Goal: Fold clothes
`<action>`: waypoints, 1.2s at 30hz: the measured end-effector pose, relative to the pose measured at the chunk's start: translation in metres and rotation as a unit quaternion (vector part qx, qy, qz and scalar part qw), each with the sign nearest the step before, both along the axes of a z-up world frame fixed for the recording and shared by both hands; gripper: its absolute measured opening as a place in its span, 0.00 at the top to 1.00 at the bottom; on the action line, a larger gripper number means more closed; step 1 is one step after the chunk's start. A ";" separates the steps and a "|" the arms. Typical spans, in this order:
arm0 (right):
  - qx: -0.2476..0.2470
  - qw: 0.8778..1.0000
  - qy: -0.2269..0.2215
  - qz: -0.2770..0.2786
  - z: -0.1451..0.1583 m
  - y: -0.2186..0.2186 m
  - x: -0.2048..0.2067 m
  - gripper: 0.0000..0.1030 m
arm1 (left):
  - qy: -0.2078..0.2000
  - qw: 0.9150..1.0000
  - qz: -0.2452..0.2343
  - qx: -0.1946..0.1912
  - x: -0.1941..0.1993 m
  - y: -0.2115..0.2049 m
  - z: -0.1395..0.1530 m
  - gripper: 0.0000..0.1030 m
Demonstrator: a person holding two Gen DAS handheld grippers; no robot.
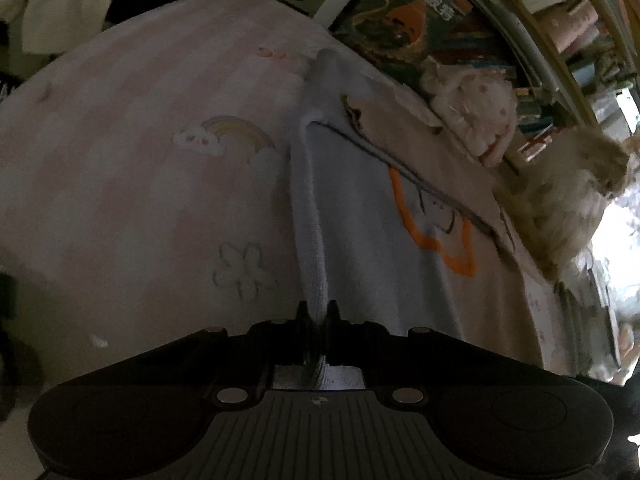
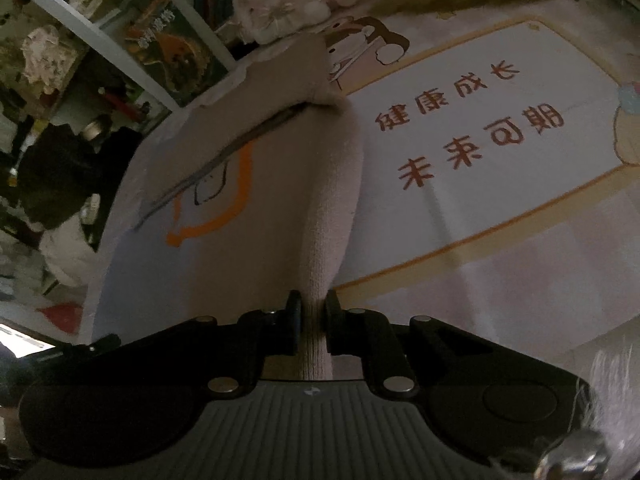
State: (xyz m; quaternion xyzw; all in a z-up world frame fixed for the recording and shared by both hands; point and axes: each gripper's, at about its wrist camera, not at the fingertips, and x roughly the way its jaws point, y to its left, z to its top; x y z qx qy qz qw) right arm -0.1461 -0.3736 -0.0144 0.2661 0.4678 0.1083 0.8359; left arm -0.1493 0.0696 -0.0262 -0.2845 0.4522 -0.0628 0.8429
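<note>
A pale knit garment (image 1: 360, 216) with an orange outline print (image 1: 436, 240) lies on the pink bedspread (image 1: 132, 168). My left gripper (image 1: 318, 312) is shut on the garment's left edge, which rises in a taut ridge from the jaws. My right gripper (image 2: 313, 304) is shut on the same garment (image 2: 224, 168) at its right edge, which also forms a raised ridge. A folded-over flap (image 2: 256, 96) covers the top of the orange print (image 2: 224, 216).
A white plush toy (image 1: 476, 112) and a furry plush (image 1: 572, 200) sit at the bed's far side. Bookshelves (image 1: 492, 52) stand behind. A printed panel with brown characters (image 2: 472, 140) is on the bedspread right of the garment. Dark clutter (image 2: 60, 176) lies left.
</note>
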 end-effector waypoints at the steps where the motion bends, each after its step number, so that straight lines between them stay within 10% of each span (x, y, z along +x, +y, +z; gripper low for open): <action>1: 0.002 1.000 0.000 0.003 0.001 -0.003 -0.003 0.90 | 0.001 1.000 0.004 -0.003 -0.004 -0.002 0.001 0.95; 24: 0.061 0.997 0.024 0.031 0.000 -0.053 -0.062 0.90 | 0.007 0.996 0.055 -0.072 -0.062 -0.026 0.000 0.96; 36: 0.280 0.958 -0.023 -0.051 0.023 -0.086 -0.026 0.90 | -0.087 0.956 0.134 -0.245 -0.031 -0.003 0.024 0.96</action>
